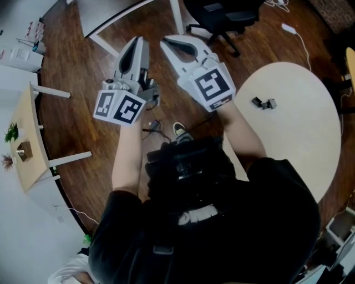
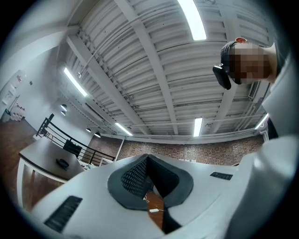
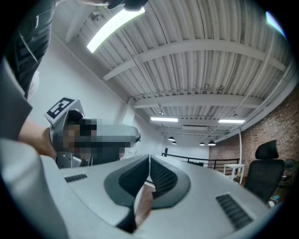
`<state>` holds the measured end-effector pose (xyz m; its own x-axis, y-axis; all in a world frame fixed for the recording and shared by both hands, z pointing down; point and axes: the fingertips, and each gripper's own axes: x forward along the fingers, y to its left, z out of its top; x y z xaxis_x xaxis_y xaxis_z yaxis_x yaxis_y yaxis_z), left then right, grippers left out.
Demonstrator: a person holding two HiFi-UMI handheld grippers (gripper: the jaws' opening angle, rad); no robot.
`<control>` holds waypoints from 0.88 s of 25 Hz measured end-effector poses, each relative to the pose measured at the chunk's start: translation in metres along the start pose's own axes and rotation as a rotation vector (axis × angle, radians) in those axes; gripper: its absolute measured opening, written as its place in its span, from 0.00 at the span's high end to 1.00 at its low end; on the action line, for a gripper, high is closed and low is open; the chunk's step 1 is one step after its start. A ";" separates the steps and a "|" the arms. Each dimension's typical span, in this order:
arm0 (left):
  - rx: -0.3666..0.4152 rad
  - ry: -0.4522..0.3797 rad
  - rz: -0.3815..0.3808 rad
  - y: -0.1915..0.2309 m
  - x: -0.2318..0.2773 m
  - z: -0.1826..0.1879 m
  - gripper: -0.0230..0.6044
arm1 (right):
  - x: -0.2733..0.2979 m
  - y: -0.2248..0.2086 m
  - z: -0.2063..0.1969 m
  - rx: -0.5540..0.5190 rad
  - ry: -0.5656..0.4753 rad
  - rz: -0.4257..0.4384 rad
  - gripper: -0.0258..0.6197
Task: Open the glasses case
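Observation:
No glasses case shows in any view. In the head view both grippers are held up over the wooden floor, side by side, level with each other. My left gripper (image 1: 137, 40) has its jaws shut with nothing between them, and its marker cube (image 1: 120, 107) faces the camera. My right gripper (image 1: 166, 42) is likewise shut and empty. The left gripper view shows closed dark pads (image 2: 140, 175) under a ceiling and a brick wall. In the right gripper view the pads (image 3: 161, 177) meet too, and the left gripper's body (image 3: 74, 135) sits at the left.
A round beige table (image 1: 310, 144) stands to the right with a small dark object (image 1: 263, 103) on it. A black office chair (image 1: 224, 16) and a white table frame (image 1: 111, 25) lie ahead. A small wooden table (image 1: 25, 147) is at the left. Cables (image 1: 294, 30) run across the floor.

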<state>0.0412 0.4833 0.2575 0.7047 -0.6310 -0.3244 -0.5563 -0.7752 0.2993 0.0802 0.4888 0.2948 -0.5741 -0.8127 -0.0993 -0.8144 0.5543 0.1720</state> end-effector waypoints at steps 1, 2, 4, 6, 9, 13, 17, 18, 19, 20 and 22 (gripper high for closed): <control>0.004 0.001 -0.006 -0.010 -0.001 -0.002 0.96 | -0.008 0.000 0.003 -0.011 -0.007 -0.002 0.94; 0.010 0.002 -0.009 -0.020 -0.003 -0.003 0.96 | -0.016 0.001 0.005 -0.015 -0.013 -0.004 0.94; 0.023 0.008 -0.007 -0.035 -0.010 -0.005 0.96 | -0.030 0.007 0.007 0.005 -0.024 -0.007 0.94; 0.038 0.016 0.001 -0.050 -0.021 -0.006 0.96 | -0.045 0.014 0.008 0.029 -0.034 -0.007 0.94; 0.049 0.038 0.036 -0.070 -0.043 -0.008 0.96 | -0.065 0.030 0.008 0.060 -0.026 0.005 0.94; 0.050 0.037 0.087 -0.086 -0.077 0.000 0.96 | -0.081 0.062 0.018 0.076 -0.012 0.054 0.94; 0.018 0.019 0.106 -0.097 -0.106 -0.002 0.96 | -0.092 0.094 0.022 0.071 0.004 0.093 0.94; 0.010 0.019 0.110 -0.099 -0.114 -0.003 0.96 | -0.095 0.103 0.021 0.069 0.010 0.099 0.94; 0.005 0.021 0.113 -0.100 -0.123 -0.004 0.96 | -0.096 0.111 0.021 0.071 0.013 0.104 0.94; 0.005 0.023 0.115 -0.100 -0.131 -0.004 0.96 | -0.098 0.120 0.021 0.072 0.015 0.107 0.94; 0.015 0.025 0.114 -0.101 -0.149 -0.001 0.96 | -0.099 0.139 0.022 0.063 0.021 0.110 0.94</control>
<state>-0.0073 0.6558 0.2760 0.6476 -0.7140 -0.2662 -0.6396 -0.6992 0.3195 0.0224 0.6505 0.3068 -0.6589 -0.7496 -0.0624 -0.7507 0.6500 0.1183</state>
